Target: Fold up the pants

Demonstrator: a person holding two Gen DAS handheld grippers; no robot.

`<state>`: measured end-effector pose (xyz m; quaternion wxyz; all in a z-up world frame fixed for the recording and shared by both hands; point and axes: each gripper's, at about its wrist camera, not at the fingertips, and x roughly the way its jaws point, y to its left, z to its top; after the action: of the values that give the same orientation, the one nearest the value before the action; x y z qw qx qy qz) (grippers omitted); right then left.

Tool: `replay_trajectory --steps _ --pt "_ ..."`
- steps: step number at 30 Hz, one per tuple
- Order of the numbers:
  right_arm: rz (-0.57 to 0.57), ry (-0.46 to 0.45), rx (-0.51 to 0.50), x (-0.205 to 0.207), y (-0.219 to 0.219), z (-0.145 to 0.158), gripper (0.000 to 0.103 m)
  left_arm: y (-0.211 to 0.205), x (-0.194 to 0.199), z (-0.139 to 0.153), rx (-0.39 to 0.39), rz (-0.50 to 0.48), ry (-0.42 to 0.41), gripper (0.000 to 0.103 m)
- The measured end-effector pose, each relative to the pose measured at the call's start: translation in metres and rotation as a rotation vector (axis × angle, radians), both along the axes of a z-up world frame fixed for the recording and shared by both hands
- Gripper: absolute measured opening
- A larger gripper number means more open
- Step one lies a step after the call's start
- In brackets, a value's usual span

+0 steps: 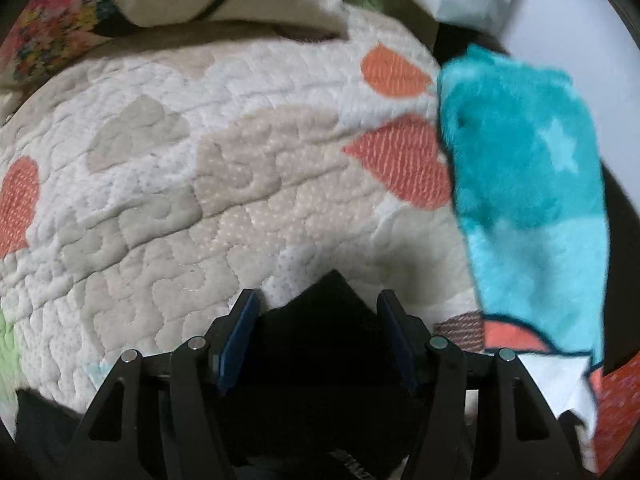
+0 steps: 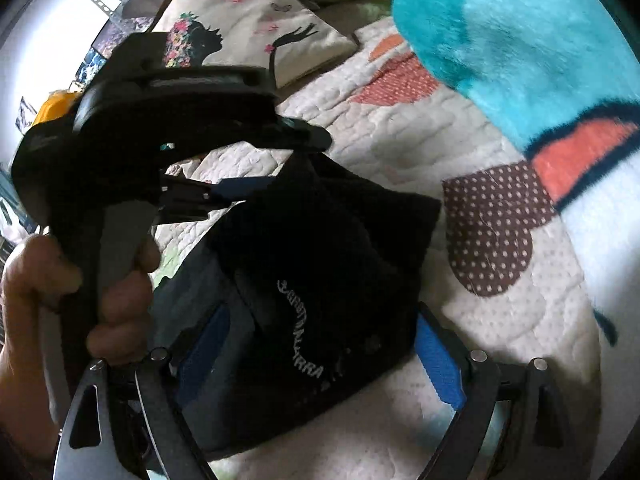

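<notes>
Black pants (image 2: 320, 256), bunched into a thick, creased bundle with a line of white lettering across one fold, lie on a quilted bedspread (image 1: 168, 208) patched with orange, beige and brown dotted heart shapes. The right gripper (image 2: 320, 356) stands spread wide around the near end of the bundle, its blue pads on either side of the cloth and not pressed into it. Ahead and to its left, the left gripper (image 2: 256, 184), held by a bare hand (image 2: 76, 280), reaches in sideways over the far edge of the pants. Seen from that gripper's own camera, the left gripper (image 1: 316, 320) has a peak of black fabric rising between its blue-padded fingers (image 1: 240, 332), which stand apart; whether they pinch the cloth cannot be told. A fluffy turquoise blanket (image 1: 528, 184) with pale stars lies to the right of both grippers, and a printed cushion (image 2: 256, 28) rests beyond the pants.
</notes>
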<state>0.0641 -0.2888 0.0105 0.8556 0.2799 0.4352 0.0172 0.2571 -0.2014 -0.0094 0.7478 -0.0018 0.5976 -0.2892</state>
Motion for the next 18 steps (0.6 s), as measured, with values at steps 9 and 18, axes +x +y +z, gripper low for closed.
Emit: replay_trajectory --steps 9,18 --pt "-0.006 0.010 0.051 0.006 -0.014 -0.003 0.039 0.009 -0.019 0.027 0.017 -0.095 -0.090 0.014" --pt "0.054 -0.048 0.067 0.005 -0.001 0.025 0.027 0.048 -0.047 0.082 -0.084 -0.062 -0.182 0.011"
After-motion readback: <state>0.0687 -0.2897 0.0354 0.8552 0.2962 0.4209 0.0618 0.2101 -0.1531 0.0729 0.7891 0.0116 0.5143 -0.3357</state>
